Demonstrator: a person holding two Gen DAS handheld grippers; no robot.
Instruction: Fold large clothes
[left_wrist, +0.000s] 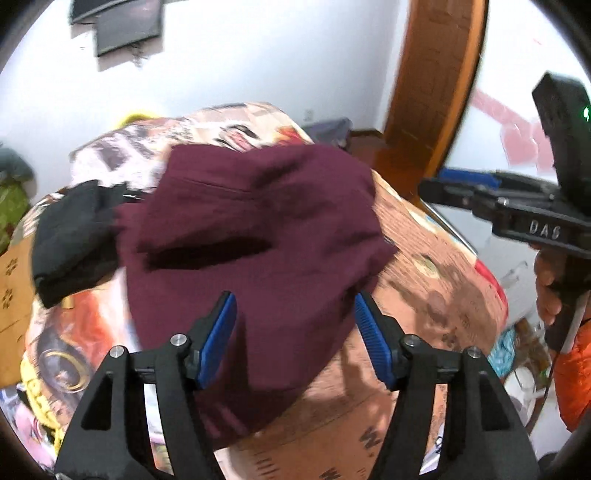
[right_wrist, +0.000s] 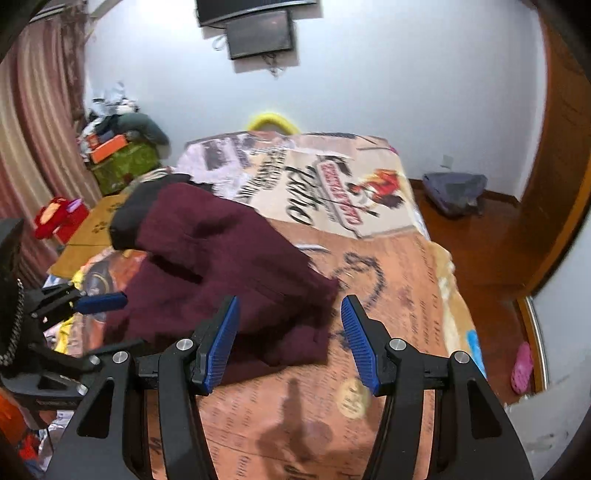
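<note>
The dark red garment (left_wrist: 251, 236) lay bunched on the printed bedspread (left_wrist: 436, 273), partly over a black garment (left_wrist: 70, 240). Your left gripper (left_wrist: 295, 332) hung over its near edge, jaws apart and holding nothing. Your right gripper (right_wrist: 290, 339) was also open and empty, just beside the cloth. You seemed between folds; next you needed to pinch an edge or corner.

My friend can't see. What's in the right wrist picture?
A dark red garment lies bunched on a patterned bed, partly over a black garment. The right hand-held gripper hangs open above it, holding nothing.
</note>
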